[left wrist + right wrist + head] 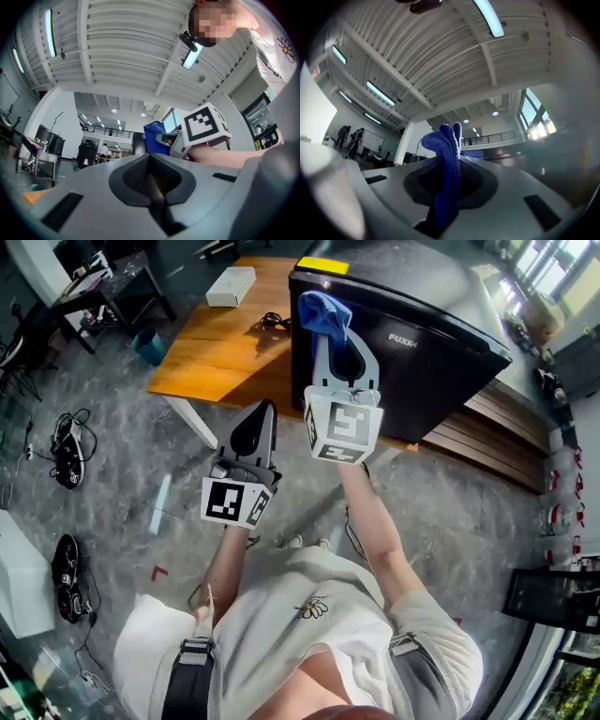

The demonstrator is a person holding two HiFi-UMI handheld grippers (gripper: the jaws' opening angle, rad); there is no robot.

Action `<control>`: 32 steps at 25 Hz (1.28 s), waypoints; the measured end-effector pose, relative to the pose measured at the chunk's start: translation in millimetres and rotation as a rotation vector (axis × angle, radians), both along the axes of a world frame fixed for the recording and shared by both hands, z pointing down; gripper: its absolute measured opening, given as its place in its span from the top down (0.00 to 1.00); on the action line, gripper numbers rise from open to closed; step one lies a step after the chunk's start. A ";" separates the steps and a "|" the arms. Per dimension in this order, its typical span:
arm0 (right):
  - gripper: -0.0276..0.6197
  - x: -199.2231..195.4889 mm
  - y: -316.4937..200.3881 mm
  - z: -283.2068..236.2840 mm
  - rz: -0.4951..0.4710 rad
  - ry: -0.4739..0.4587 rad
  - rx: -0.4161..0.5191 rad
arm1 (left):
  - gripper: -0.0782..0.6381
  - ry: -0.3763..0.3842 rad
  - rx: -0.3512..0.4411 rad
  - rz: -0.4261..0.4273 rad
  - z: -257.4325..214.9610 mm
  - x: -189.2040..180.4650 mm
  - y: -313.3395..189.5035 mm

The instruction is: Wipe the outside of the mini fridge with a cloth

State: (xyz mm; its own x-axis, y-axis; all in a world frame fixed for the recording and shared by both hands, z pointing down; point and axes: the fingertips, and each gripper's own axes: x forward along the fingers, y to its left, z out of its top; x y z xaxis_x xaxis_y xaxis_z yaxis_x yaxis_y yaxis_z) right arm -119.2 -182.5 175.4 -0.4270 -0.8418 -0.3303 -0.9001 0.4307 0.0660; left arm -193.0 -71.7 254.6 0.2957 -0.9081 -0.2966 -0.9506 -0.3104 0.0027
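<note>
A black mini fridge (412,352) stands on a wooden table (220,352) in the head view. My right gripper (328,320) is raised in front of the fridge's left corner, shut on a blue cloth (324,311) that bunches out past the jaw tips. In the right gripper view the blue cloth (446,154) stands pinched between the closed jaws, pointing up toward the ceiling. My left gripper (264,409) hangs lower and to the left, off the table edge, jaws shut with nothing in them. The left gripper view shows the cloth (153,137) and the right gripper's marker cube (206,124).
A white box (231,286) and a dark cable (275,322) lie on the table behind the fridge. A wooden bench (497,442) sits to the right. Shoes (66,568) and cables (67,451) lie on the floor at left.
</note>
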 end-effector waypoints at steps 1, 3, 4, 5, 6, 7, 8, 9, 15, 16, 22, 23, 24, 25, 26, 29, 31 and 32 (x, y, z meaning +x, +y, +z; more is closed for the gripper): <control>0.86 -12.2 -7.9 -4.3 0.013 0.018 0.006 | 0.88 0.002 0.001 -0.020 -0.1 -8.8 1.5; 0.86 -34.0 -21.5 -11.9 0.039 0.052 0.018 | 0.88 0.008 0.004 -0.060 -0.5 -25.6 4.6; 0.86 -43.1 -27.0 -15.2 0.054 0.073 0.026 | 0.88 0.012 0.003 -0.078 0.0 -33.0 6.8; 0.86 -50.3 -31.4 -18.1 0.072 0.095 0.036 | 0.88 0.016 0.001 -0.095 0.9 -39.3 9.6; 0.86 -55.2 -34.7 -20.7 0.092 0.112 0.047 | 0.88 0.021 -0.002 -0.111 2.2 -44.8 12.9; 0.86 -58.5 -37.3 -23.3 0.113 0.124 0.061 | 0.88 0.025 -0.004 -0.126 3.3 -50.0 16.2; 0.86 -61.9 -39.5 -25.8 0.128 0.136 0.076 | 0.88 0.030 -0.005 -0.140 4.5 -55.3 18.9; 0.86 -65.8 -41.5 -27.8 0.138 0.148 0.088 | 0.88 0.035 -0.008 -0.152 5.7 -60.6 21.0; 0.86 -75.7 -48.1 -29.2 0.173 0.181 0.120 | 0.88 0.044 -0.024 -0.190 12.6 -77.3 30.5; 0.86 -75.2 -47.5 -29.6 0.176 0.184 0.121 | 0.88 0.044 -0.025 -0.190 12.6 -77.4 31.2; 0.86 -55.5 -45.7 -31.5 0.217 0.200 0.135 | 0.88 0.031 -0.026 -0.148 8.3 -60.5 22.9; 0.86 -49.6 -44.8 -33.1 0.230 0.204 0.144 | 0.88 0.027 -0.026 -0.134 7.6 -55.0 20.2; 0.86 -43.4 -43.4 -34.9 0.242 0.206 0.155 | 0.88 0.023 -0.027 -0.120 7.0 -48.9 17.6; 0.86 -36.9 -41.8 -36.2 0.252 0.207 0.164 | 0.88 0.021 -0.026 -0.106 6.5 -42.4 15.3; 0.86 -30.0 -39.9 -36.7 0.262 0.208 0.170 | 0.88 0.019 -0.024 -0.091 6.1 -35.5 13.6; 0.86 -3.1 -33.5 -36.1 0.295 0.196 0.174 | 0.88 0.011 -0.019 -0.045 6.0 -13.1 10.5; 0.86 17.4 -31.3 -34.9 0.318 0.187 0.167 | 0.88 0.005 -0.018 -0.011 5.3 1.8 7.2; 0.86 27.0 -30.7 -35.1 0.332 0.188 0.169 | 0.88 0.003 -0.017 0.004 4.6 8.4 4.6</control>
State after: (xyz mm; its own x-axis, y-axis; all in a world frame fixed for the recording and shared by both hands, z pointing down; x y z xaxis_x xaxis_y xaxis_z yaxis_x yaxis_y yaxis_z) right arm -92.2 -213.2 140.3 -0.2074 -0.8845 -0.4180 -0.9538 0.0879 0.2874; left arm -184.6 -67.1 259.2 0.2985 -0.9118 -0.2819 -0.9493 -0.3143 0.0114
